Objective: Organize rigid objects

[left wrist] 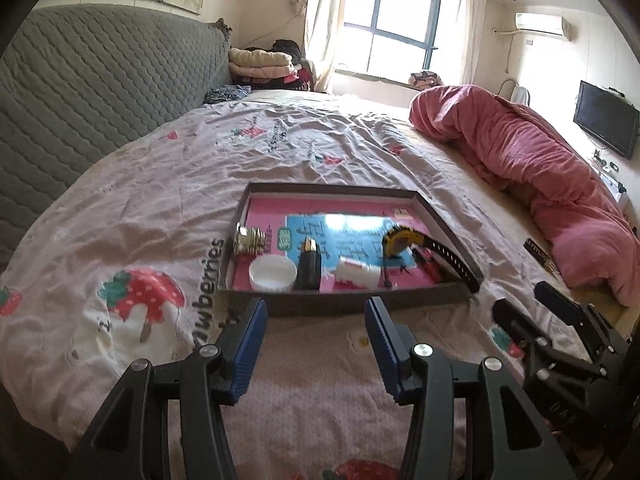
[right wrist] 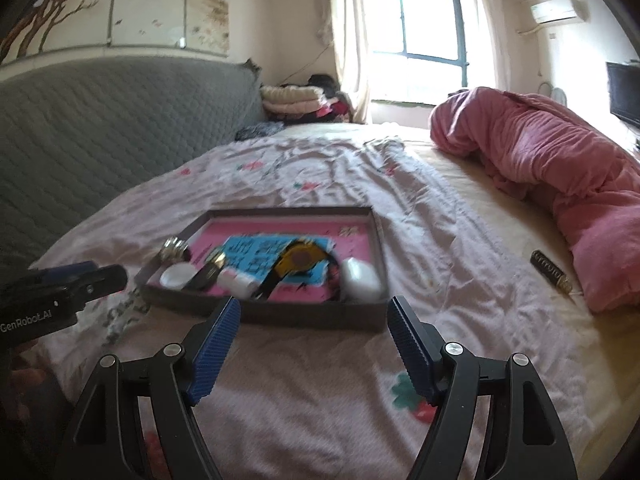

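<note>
Both tools held wide apart and empty over the bed point(left wrist: 320, 140).

From left to right, a bulb point(left wrist: 249, 239), white lid point(left wrist: 272, 273), lighter point(left wrist: 309, 266), bottle point(left wrist: 357, 275) and tape measure point(left wrist: 400, 240) are seen in the tray point(left wrist: 340, 190); left tool point(left wrist: 316, 308) and right tool point(right wrist: 314, 308) are kept just before it.

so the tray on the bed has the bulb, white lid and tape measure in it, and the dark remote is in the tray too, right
Not quite. The tray on the bed does hold the bulb, the white lid and the tape measure, but the dark remote is not in it. The right wrist view shows it lying on the bedsheet to the right of the tray, beside the pink quilt.
</note>
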The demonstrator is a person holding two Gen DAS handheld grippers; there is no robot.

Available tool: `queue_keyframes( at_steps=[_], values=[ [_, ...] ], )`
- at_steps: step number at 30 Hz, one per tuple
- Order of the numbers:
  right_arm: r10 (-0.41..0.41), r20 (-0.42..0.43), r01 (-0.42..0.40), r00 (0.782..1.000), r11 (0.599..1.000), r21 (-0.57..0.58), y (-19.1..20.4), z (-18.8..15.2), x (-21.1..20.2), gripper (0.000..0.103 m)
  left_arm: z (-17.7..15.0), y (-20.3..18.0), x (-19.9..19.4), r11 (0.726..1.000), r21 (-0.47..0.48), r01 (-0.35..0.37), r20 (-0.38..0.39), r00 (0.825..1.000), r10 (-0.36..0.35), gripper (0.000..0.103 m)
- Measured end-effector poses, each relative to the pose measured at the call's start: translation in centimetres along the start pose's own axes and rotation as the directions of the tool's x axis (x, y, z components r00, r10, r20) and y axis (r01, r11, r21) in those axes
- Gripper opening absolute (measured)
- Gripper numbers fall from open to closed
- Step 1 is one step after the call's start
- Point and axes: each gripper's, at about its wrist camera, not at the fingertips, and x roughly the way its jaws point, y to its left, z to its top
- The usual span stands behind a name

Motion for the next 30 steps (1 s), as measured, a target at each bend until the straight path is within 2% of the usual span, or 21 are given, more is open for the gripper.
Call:
queue_keyframes(
  at_steps=[5,10,14,30],
  values=[
    [-0.021,-0.044,0.019,0.999,1.000,-0.024,1.7,-1.4,-0.1,0.077,-1.5,0.6,0.7,0.999,-0.036,-0.026,-0.048,0.999,0.024,0.051],
    [-0.029,-0.091,0.027,0.995,0.999,-0.026,2.3,-2.6,0.2,0.077,-2.6,1.4,1.0,0.995,-0.038,-0.087,-0.071,0.994,0.084,0.051],
    [-0.023,-0.096,0.023,0.995,1.000,0.000,2.2,-3.0,-0.2,0.077,-3.1,1.5,0.7,0.996,-0.047,-0.073,-0.102,0.992,0.068,0.051],
    [-0.012,-0.110,0.012,0.994,1.000,0.000,2.5,-3.4,0.2,0.077,-4.2,0.6,1.0,0.998,-0.024,-0.062,-0.119,0.991,0.059,0.051]
  ],
)
